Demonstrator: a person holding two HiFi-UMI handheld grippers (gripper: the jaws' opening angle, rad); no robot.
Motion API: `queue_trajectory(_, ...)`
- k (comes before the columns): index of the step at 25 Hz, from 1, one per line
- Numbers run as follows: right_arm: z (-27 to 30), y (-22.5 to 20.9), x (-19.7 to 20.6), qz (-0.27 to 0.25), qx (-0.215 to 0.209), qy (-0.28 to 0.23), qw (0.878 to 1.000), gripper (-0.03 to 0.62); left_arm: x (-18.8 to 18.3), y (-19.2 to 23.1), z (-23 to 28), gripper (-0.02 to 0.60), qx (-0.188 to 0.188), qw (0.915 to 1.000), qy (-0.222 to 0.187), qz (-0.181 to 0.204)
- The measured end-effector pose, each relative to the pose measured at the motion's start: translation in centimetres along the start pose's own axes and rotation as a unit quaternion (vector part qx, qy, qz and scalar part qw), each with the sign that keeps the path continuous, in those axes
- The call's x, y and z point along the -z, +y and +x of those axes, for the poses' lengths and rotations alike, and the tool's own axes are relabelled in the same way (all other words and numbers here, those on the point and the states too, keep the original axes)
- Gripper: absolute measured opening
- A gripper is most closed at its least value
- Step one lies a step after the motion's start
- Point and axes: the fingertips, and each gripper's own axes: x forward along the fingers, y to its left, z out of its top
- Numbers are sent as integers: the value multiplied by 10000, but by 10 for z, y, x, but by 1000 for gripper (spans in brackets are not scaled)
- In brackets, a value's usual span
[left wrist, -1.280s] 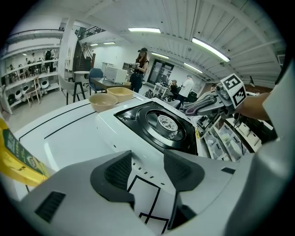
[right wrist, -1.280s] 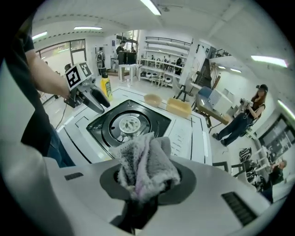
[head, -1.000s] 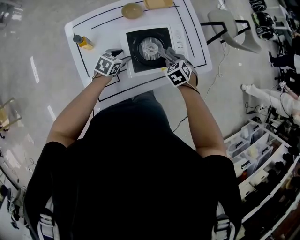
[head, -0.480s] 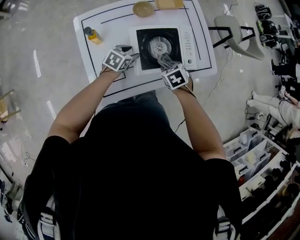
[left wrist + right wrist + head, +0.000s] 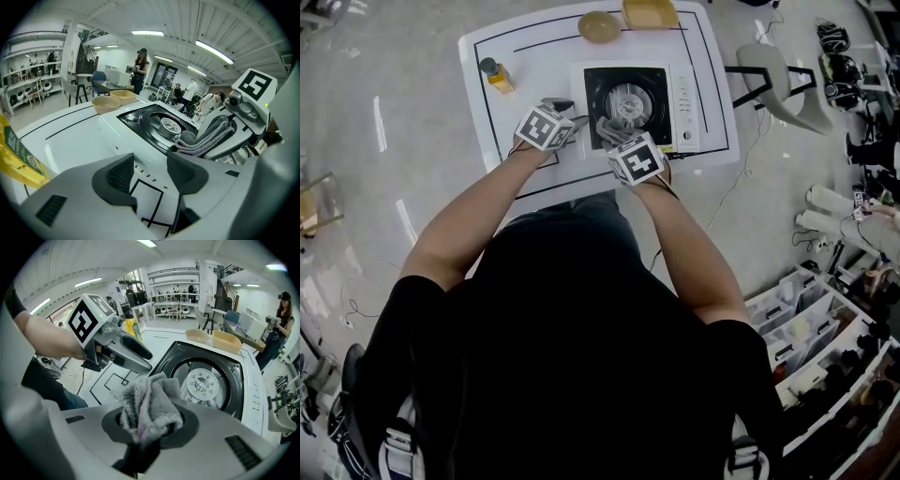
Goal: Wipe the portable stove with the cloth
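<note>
The right gripper (image 5: pixel 150 427) has its fingers clenched on the grey cloth (image 5: pixel 149 405), which bunches up out of them over the near edge of the portable stove (image 5: pixel 680 98), just short of the round burner (image 5: pixel 628 98) in its black top. The left gripper (image 5: pixel 150 174) is held just left of the stove, fingers (image 5: pixel 116 176) spread with nothing between them, only the white tabletop (image 5: pixel 534 66) with its black lines below. Further left of the stove stands a small yellow bottle (image 5: pixel 498 75). Beyond the stove's far side sit a round tan bowl (image 5: pixel 599 25) and a squarish tan container (image 5: pixel 649 13), side by side. To the right of the stove, off the tabletop, is a grey chair (image 5: pixel 787 75); a person (image 5: pixel 140 65) stands well behind the stove among desks
</note>
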Motion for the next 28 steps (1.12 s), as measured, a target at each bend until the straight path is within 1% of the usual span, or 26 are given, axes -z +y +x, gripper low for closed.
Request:
queue_trajectory(2, 5, 1, -9, -13, -62, -54, 10000, 106, 0, 1, 1, 241, 32, 10000, -26, -49)
queue_trajectory(8, 16, -4, -37, -306, -80, -134, 9994, 106, 2, 3, 3, 241, 214, 9993, -169, -261)
queue_trajectory(11, 19, -16, -52, -356, -47, -185, 9992, 106, 3, 2, 3, 242, 261, 9989, -196, -338)
queue_trajectory(20, 30, -58, -88, -403, -57, -219, 9989, 106, 1, 6, 2, 242, 249, 9982, -215, -495)
queue_trajectory(23, 29, -72, -95, -276, -118, -304, 9991, 106, 1, 7, 3, 242, 259, 9977, -221, -580)
queue_trajectory(28, 23, -105, -101, 330, -275, -469, 9980, 106, 2, 8, 4, 242, 335, 9962, -223, -775)
